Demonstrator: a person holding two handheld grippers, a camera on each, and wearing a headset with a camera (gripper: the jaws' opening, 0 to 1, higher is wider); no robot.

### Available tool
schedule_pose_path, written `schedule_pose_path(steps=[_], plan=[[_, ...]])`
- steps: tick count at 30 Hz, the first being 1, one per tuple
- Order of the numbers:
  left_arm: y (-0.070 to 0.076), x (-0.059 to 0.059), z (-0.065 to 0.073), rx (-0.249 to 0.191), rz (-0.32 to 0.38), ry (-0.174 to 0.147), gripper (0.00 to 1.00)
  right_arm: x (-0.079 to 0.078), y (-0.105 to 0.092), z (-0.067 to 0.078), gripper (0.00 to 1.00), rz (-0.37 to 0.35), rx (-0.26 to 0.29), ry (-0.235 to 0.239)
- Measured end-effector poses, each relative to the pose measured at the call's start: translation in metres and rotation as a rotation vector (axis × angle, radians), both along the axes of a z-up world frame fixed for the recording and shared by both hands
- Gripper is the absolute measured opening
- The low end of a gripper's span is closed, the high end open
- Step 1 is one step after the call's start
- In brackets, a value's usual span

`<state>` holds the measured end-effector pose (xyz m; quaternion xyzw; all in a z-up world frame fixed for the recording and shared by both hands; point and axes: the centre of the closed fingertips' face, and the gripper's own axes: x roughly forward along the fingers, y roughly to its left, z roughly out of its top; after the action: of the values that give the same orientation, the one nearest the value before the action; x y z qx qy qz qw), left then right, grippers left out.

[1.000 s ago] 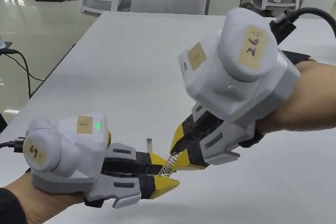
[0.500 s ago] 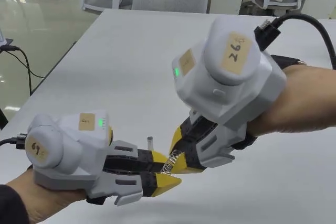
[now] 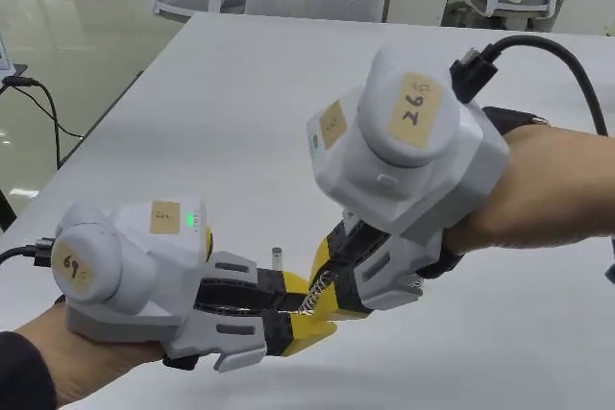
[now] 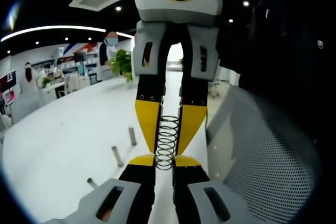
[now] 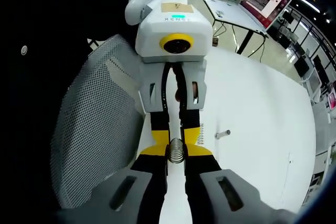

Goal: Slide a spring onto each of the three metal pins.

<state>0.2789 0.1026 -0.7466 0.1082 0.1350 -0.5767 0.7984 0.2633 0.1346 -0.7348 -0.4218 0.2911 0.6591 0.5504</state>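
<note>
Over table [image 3: 240, 93], spring [image 4: 167, 141] clamped in left gripper [image 4: 164, 162] jaws; right gripper [image 5: 177, 156] likewise

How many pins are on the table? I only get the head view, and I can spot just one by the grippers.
Observer: Three. The left gripper view shows the pins standing in a row.
Operator: Do any have springs on?
Observer: No, all three are bare.
Operator: Who's got the spring?
Observer: Both. The spring lies lengthwise between the right gripper's jaws, one end pinched in the left gripper.
</note>
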Motion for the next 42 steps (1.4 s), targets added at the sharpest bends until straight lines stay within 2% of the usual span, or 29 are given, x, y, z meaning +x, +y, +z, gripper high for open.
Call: schedule_pose_path(steps=[8,15,21,34,42], plan=[[0.005,0.003,0.000,-0.008,0.020,0.012,0.11,0.007,-0.004,0.002,0.08,-0.026,-0.001,-0.007],[0.016,0.006,-0.002,-0.010,0.049,0.025,0.19,0.013,-0.014,0.000,0.08,-0.047,-0.021,-0.014],[0.029,0.009,-0.003,-0.017,0.095,0.038,0.27,0.023,-0.023,-0.001,0.08,-0.074,-0.035,-0.028],[0.058,0.012,-0.004,-0.047,0.216,0.046,0.43,0.042,-0.038,-0.001,0.08,-0.132,-0.054,-0.044],[0.070,0.015,-0.005,-0.068,0.286,0.047,0.50,0.061,-0.046,-0.005,0.08,-0.176,-0.072,-0.065]])
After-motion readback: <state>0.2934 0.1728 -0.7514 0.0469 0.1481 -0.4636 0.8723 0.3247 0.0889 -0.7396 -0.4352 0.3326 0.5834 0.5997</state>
